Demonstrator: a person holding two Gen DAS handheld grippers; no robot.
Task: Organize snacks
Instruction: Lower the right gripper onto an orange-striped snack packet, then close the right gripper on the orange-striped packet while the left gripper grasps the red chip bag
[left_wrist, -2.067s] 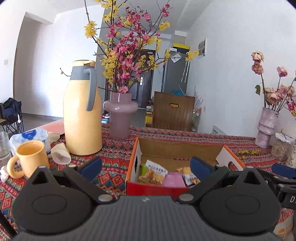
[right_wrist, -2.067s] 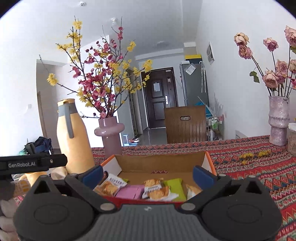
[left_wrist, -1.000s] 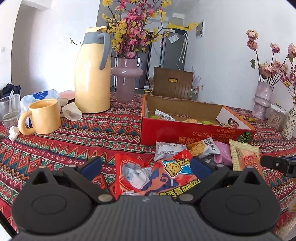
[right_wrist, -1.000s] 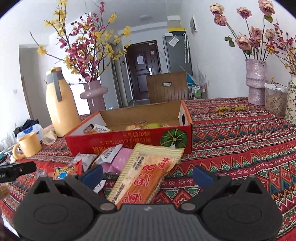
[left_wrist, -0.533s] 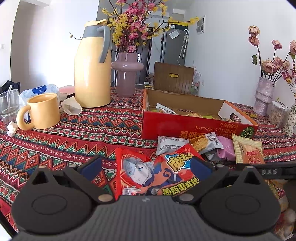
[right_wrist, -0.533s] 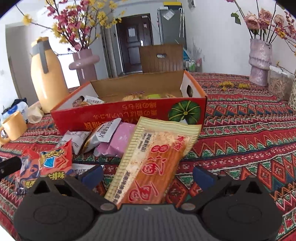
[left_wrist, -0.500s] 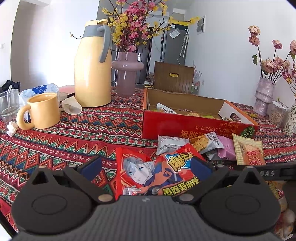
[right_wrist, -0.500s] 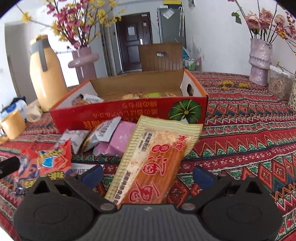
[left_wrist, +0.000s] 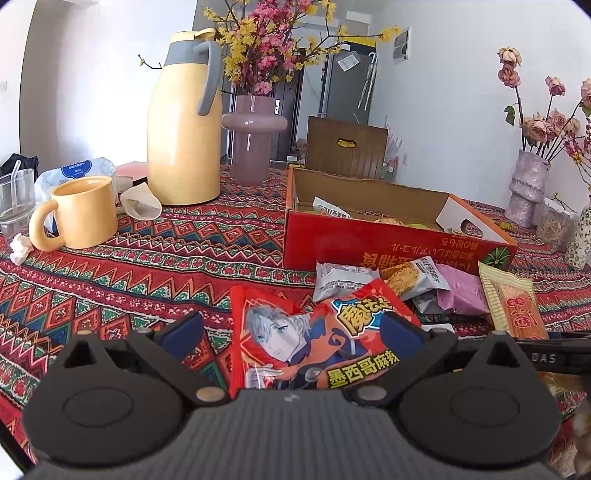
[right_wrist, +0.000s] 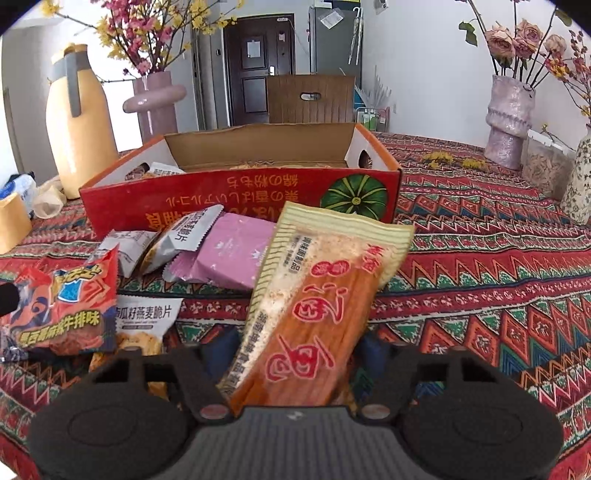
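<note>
- Snacks lie in a loose pile on the patterned tablecloth (left_wrist: 155, 266), just in front of the red box (left_wrist: 388, 245), which stands open with a few packets already inside.
- The left gripper (left_wrist: 291, 328) points forward and tilts down over the near edge of the pile. Its jaws stand wide apart, with the red anime packet (left_wrist: 314, 339) lying between them on the cloth; the blue pads (left_wrist: 183, 332) do not press on it.
- The right gripper (right_wrist: 295, 354) tilts more steeply down, aimed at the box's front wall. Its jaws are closing on the long orange packet (right_wrist: 321, 295), which runs lengthwise between them. The pads sit at the packet's near end, partly hidden behind it, so I cannot tell whether they press on it.
- The orange packet leans up and away from the gripper, its far end overlapping the pink packet (right_wrist: 229, 254) and reaching just short of the box.
- Grey packets (right_wrist: 177, 240) lie left of the pink one, touching it.
- Left of the box stand a yellow mug (left_wrist: 81, 212), a yellow jug (left_wrist: 183, 136) and a pink vase (left_wrist: 253, 144), well apart from the pile.
</note>
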